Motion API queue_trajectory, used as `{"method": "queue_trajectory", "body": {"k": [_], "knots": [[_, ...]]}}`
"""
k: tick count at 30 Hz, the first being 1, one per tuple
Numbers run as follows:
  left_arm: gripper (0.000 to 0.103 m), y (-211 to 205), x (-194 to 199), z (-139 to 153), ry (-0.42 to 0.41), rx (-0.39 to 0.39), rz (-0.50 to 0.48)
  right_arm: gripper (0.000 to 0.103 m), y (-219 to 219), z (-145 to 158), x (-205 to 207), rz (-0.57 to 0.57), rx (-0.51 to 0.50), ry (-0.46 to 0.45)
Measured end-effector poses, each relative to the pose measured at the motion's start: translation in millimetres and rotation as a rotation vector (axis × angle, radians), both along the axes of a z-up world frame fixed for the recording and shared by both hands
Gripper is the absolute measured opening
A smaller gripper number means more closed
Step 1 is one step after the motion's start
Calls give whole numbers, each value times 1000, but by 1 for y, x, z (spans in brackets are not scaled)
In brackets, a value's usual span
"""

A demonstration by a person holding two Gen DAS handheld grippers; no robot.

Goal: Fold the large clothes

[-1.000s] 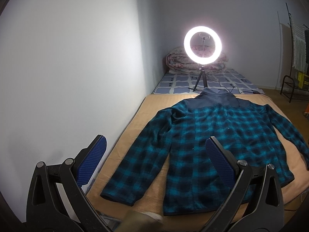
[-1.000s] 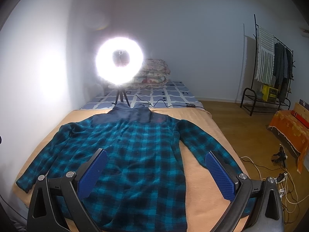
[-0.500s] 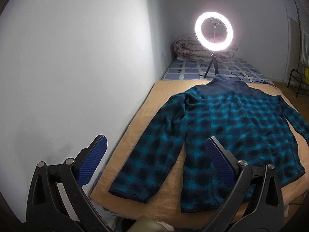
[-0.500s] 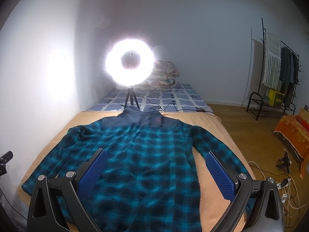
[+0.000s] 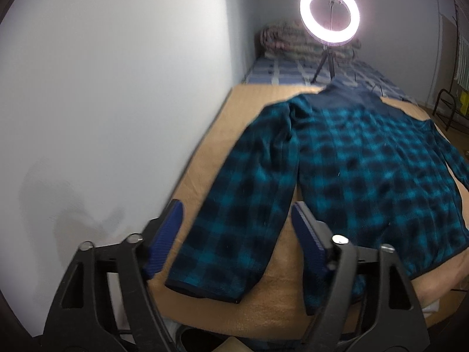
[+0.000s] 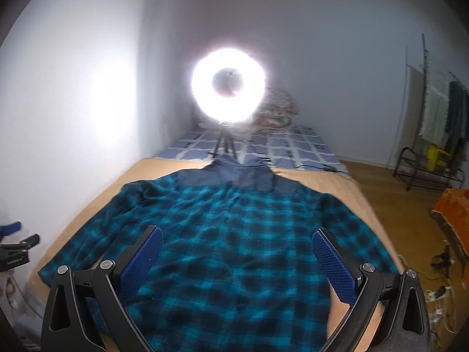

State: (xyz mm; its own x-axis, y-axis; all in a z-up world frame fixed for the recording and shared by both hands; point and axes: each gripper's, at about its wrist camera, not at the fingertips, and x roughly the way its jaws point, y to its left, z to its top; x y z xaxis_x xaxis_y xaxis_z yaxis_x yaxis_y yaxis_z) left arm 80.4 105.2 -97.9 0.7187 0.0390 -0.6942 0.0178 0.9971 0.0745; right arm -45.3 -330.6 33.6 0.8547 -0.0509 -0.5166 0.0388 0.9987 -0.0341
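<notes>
A teal and black plaid fleece jacket (image 5: 366,170) with a navy collar and yoke lies flat, sleeves spread, on a tan blanket (image 5: 231,123) on the bed. My left gripper (image 5: 237,228) is open and empty, above the jacket's left sleeve near its cuff (image 5: 205,287). My right gripper (image 6: 237,252) is open and empty, above the jacket's (image 6: 240,234) lower body. The left gripper also shows at the left edge of the right wrist view (image 6: 14,252).
A lit ring light (image 5: 329,13) on a small tripod stands beyond the collar, with folded bedding (image 5: 284,41) behind it. A white wall (image 5: 117,88) runs along the bed's left side. A clothes rack (image 6: 433,123), an orange cloth (image 6: 454,208) and floor cables (image 6: 439,264) are on the right.
Both grippers have moved forward and lower toward the jacket; the left one now hangs over the left sleeve's cuff end. The jacket has not moved.
</notes>
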Motion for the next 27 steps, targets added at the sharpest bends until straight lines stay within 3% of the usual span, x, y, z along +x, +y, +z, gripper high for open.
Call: {"method": "queue_trajectory", "body": {"k": [4,8,11,22,24,25,27], "knots": [[69,17,19,-17,57,-30,19,103,6,-13,9,103,57,8],[68,26,44,-42,112,38,26,100,13,-23,20,155,43,59],[68,38,63,-64,185,13,48,96,16,-31,24,210,50,98],[67,57,117,-112,341,-33,75,93,7,-44,29,239,106,164],[59,60,124,-120,362,-36,84,93,7,-43,30,242,111,163],[49,61,126,-123,376,-42,87,93,8,-42,31,244,114,164],[42,64,128,-130,403,-78,84,93,7,-42,32,251,125,168]]}}
